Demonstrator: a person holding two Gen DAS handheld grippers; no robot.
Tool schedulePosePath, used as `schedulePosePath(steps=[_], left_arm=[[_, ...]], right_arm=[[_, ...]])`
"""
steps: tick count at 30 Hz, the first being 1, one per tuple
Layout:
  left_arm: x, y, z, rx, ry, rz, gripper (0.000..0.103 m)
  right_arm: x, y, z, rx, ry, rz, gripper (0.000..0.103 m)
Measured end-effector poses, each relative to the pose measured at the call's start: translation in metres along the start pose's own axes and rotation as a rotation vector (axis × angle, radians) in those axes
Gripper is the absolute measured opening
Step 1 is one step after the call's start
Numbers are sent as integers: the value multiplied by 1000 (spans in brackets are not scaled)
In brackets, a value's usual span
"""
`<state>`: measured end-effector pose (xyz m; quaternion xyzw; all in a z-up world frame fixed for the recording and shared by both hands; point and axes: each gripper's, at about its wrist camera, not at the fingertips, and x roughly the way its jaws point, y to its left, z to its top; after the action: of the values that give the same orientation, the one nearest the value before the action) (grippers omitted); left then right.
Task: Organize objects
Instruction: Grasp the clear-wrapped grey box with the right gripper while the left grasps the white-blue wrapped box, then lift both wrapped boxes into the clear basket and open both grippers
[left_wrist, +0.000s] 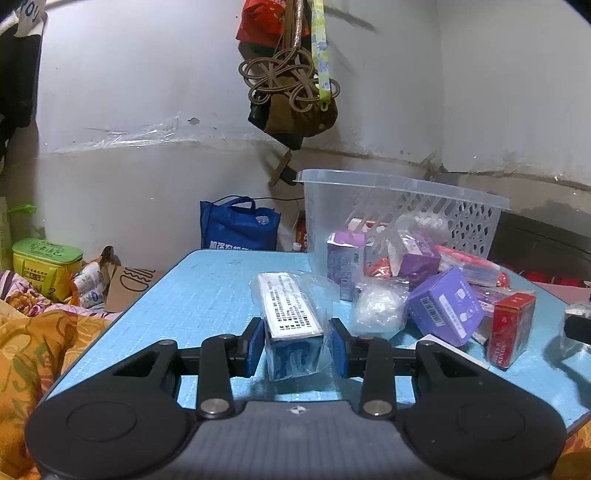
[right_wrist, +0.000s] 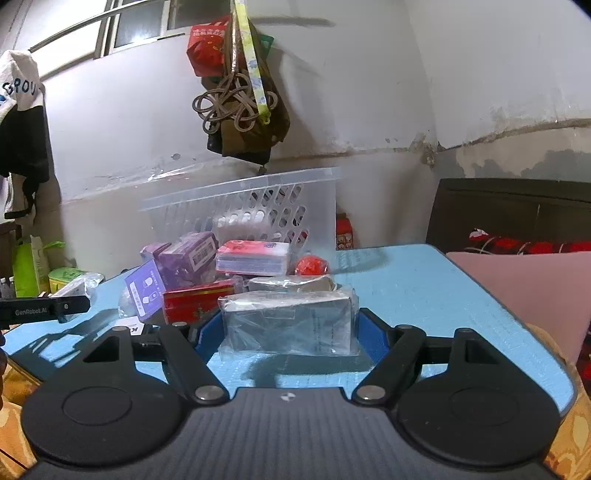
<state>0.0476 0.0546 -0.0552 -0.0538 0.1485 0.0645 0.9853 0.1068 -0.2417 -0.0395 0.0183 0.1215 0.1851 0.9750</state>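
Note:
My left gripper (left_wrist: 295, 341) is shut on a blue-and-white box in a clear plastic bag (left_wrist: 291, 314), held just over the light blue table (left_wrist: 207, 295). My right gripper (right_wrist: 286, 332) is shut on a grey box in a clear plastic bag (right_wrist: 291, 325) near the table's front. A clear perforated basket (left_wrist: 402, 210) stands at the table's back; it also shows in the right wrist view (right_wrist: 251, 206). A pile of purple boxes (left_wrist: 445, 306), a red box (left_wrist: 511, 332) and wrapped packets lies in front of it.
A blue tote bag (left_wrist: 238, 225) and a green-lidded container (left_wrist: 46, 264) sit beyond the table's left side. Bags and cords (left_wrist: 291, 85) hang on the wall above the basket. A pink board (right_wrist: 532, 291) lies at the table's right. Orange floral bedding (left_wrist: 33, 354) lies at left.

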Motion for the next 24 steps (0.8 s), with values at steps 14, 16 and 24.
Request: schedulePosePath(steps=[14, 16, 24], left_arm=[[-15, -3, 4, 7, -64, -32, 42], [-18, -5, 6, 10, -81, -32, 42], [-23, -7, 24, 18, -108, -50, 42]], right_arm=[[-2, -9, 4, 0, -52, 28, 78], [-3, -11, 6, 8, -59, 38, 78], [-4, -18, 26, 0, -92, 53, 78]])
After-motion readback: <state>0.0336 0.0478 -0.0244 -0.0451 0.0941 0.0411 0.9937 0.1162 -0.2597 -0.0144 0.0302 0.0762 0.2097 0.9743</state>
